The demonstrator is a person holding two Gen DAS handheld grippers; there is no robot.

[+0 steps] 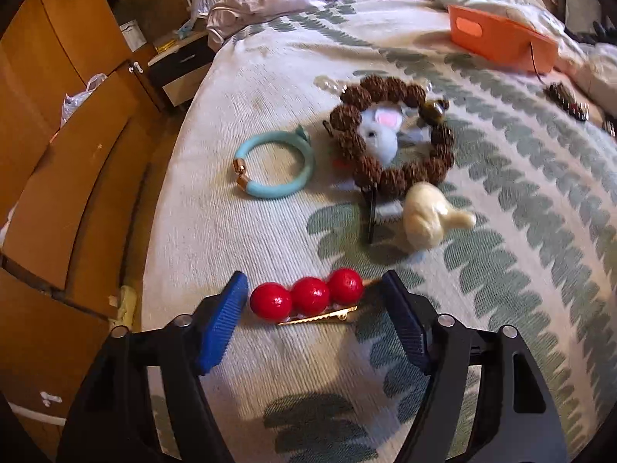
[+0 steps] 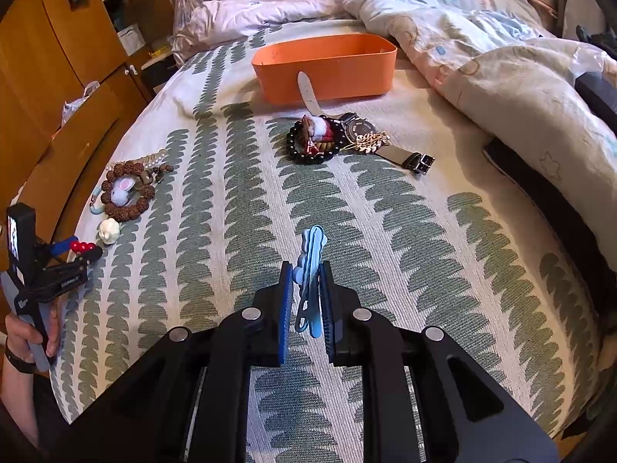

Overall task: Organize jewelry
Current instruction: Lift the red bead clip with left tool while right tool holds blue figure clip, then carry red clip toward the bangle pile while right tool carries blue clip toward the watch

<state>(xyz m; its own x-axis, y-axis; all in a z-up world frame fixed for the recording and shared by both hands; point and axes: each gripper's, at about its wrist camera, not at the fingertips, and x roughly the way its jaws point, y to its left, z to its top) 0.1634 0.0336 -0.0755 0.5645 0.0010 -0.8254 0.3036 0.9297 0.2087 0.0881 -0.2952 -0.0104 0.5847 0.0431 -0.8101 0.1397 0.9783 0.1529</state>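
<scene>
Now spread left tongs point(image 1: 312, 301) flank the red-ball clip point(image 1: 308, 296); right tongs point(image 2: 306, 293) pinch a blue clip point(image 2: 310, 270)

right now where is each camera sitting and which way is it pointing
Left wrist: sits behind the open left gripper, low over the leaf-patterned bedspread, facing the red three-bead gold hair clip between its blue fingers, the brown beaded bracelet beyond.
Right wrist: sits behind the right gripper, shut on a light blue hair clip, facing up the bed toward the orange plastic bin; the person's left hand shows at the left edge.
Shared: red clip, brown bracelet, orange bin, bedspread.
</scene>
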